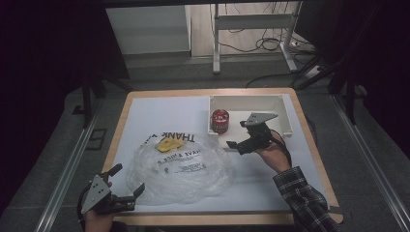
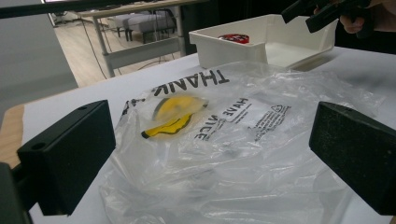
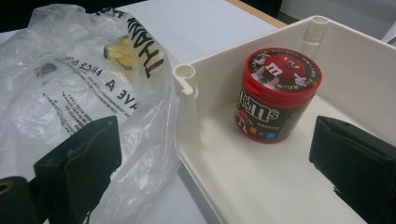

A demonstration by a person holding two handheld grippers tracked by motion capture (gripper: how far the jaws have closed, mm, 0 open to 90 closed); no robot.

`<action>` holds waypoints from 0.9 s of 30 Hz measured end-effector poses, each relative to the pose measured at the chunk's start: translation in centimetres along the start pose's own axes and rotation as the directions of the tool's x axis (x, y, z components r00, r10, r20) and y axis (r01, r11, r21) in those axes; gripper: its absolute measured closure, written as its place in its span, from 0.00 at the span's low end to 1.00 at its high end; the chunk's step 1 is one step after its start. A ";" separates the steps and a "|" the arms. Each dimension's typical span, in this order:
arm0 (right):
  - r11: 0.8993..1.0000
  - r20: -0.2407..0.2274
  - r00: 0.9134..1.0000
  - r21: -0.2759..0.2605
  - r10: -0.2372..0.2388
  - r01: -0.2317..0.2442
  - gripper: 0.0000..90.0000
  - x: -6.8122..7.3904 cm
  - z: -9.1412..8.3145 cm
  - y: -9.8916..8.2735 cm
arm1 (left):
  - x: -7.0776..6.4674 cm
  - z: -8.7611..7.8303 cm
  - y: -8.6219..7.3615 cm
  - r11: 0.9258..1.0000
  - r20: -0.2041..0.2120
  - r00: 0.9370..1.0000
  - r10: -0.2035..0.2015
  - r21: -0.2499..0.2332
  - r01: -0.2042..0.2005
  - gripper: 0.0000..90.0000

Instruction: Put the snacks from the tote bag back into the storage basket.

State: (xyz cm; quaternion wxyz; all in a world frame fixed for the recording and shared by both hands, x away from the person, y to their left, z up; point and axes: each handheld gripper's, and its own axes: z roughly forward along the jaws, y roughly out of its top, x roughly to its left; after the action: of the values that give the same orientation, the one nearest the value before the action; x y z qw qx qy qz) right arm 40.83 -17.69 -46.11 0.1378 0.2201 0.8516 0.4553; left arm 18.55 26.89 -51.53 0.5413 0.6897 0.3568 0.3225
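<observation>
Candy tub [image 3: 276,95] stands in the far tray [image 3: 261,186]; right gripper [image 3: 215,163] wide open and empty before it; left gripper [image 2: 210,163] wide open, empty, near the bag [image 2: 243,154].

Clear plastic bag [image 2: 224,140] w/ black lettering & yellow print was seen betw. the left gripper's black jaws. Red-lidded, dark-bodied M&M's tub [image 3: 275,95] in white tray [image 3: 261,186] was seen ahead of the right gripper's black jaws. Plaid sleeve [image 1: 304,198] was noted behind.
</observation>
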 end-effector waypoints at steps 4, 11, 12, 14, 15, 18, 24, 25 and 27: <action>1.000 0.002 1.000 -0.003 0.006 -0.006 0.03 0.1 -0.4 -0.3 | 0.0 0.0 0.0 1.000 0.006 1.000 -0.010 -0.006 0.010 0.00; 1.000 0.004 1.000 -0.021 -0.004 0.004 0.02 0.8 -1.1 -0.7 | 0.0 0.0 0.0 1.000 0.008 1.000 -0.013 -0.009 0.013 0.00; 1.000 0.005 1.000 -0.019 -0.005 0.005 0.02 0.9 -1.2 -0.7 | 0.0 0.0 0.0 1.000 0.008 1.000 -0.013 -0.010 0.013 0.00; 1.000 0.001 1.000 -0.026 -0.002 0.002 0.02 1.1 -1.4 -0.9 | 0.0 0.0 0.0 1.000 0.009 1.000 -0.015 -0.012 0.015 0.00; 1.000 0.001 1.000 -0.025 0.000 0.000 0.02 1.2 -1.4 -1.0 | 0.0 0.0 0.0 1.000 0.010 1.000 -0.016 -0.013 0.016 0.00; 1.000 0.003 1.000 -0.028 0.000 0.000 0.02 1.3 -1.6 -1.2 | 0.0 0.0 0.0 1.000 0.012 1.000 -0.020 -0.018 0.020 0.00; 0.999 0.012 1.000 -0.037 0.004 -0.004 0.02 1.4 -2.0 -1.7 | 0.0 0.0 0.0 1.000 0.011 1.000 -0.021 -0.018 0.021 0.00; 0.999 0.009 1.000 -0.039 0.006 -0.005 0.02 1.5 -2.2 -1.8 | 0.0 0.0 0.0 1.000 0.011 1.000 -0.022 -0.018 0.022 0.00; 0.999 0.013 1.000 -0.045 0.007 -0.007 0.01 1.5 -2.3 -2.0 | 0.0 0.0 0.0 1.000 0.011 1.000 -0.021 -0.018 0.022 0.00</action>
State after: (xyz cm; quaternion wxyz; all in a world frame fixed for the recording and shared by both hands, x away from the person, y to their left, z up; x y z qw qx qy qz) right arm 37.99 -19.56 -46.53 0.1466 0.2228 0.8396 0.4732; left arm 18.55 26.93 -51.49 0.5528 0.6826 0.3584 0.3162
